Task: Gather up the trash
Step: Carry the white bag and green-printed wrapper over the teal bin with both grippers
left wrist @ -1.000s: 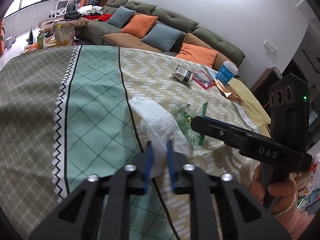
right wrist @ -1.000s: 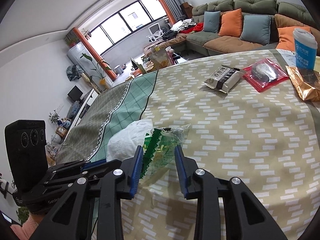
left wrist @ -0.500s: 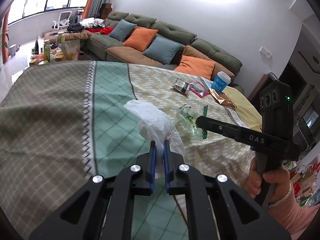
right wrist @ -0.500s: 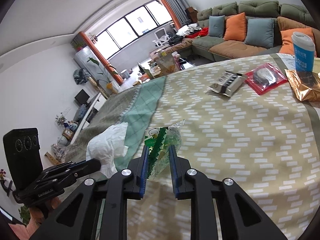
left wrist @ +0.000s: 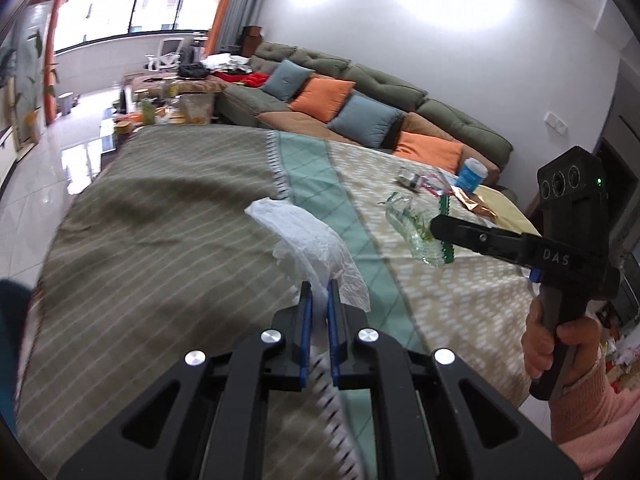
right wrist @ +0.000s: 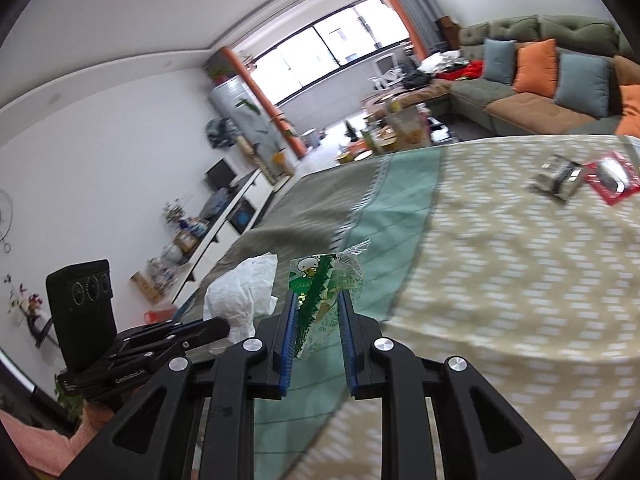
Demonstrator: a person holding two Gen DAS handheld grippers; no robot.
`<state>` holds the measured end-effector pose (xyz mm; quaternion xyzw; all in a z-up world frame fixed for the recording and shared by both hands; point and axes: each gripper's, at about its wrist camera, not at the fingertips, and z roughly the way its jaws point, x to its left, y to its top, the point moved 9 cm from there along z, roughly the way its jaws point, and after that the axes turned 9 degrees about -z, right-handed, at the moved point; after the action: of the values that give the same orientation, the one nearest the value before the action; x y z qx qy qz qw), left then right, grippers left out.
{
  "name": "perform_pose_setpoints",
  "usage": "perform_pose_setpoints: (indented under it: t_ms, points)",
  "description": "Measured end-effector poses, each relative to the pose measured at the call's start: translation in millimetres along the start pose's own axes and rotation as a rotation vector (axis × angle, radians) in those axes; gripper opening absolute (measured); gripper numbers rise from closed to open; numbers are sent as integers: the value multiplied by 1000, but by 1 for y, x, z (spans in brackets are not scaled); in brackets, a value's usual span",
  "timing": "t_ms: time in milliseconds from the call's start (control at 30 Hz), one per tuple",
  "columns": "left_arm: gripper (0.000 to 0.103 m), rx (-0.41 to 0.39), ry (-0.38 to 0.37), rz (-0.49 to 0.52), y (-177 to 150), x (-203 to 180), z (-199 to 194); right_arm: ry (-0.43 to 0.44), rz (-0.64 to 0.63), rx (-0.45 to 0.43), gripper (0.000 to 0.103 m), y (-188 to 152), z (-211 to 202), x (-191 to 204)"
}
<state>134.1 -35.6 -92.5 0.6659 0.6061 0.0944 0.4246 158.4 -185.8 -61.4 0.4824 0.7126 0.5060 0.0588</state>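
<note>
Snack packets [right wrist: 560,174] and blue cup [left wrist: 471,174] far across patterned worktop [left wrist: 160,220], left gripper [left wrist: 319,292] clamped on white tissue [left wrist: 308,236], right gripper [right wrist: 318,304] pinching green-printed wrapper [right wrist: 320,288].

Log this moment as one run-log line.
task: collect trash | left claw: shut on tissue | right claw: shut on green wrapper | left on table: cup, packets

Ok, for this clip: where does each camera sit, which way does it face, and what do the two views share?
Left wrist: on the left gripper, looking across the table toward the sofa; its fingers pinch a white tissue; a hand holds the right gripper.
Right wrist: on the right gripper, facing the window; its fingers clamp a green wrapper; left gripper at lower left.
Shared: tissue, wrapper, tablecloth, sofa, both grippers.
</note>
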Motion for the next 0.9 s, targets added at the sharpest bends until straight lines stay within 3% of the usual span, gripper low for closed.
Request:
perform_pose_setpoints:
  t_ms: [500,900]
  points:
    - [9,-95,97,-89,-9,60,-69,145,-100,75,20,-9,54,84]
    - [9,-158,184,-142,-13,101,-109,224,-151,127,20,-12,91,126]
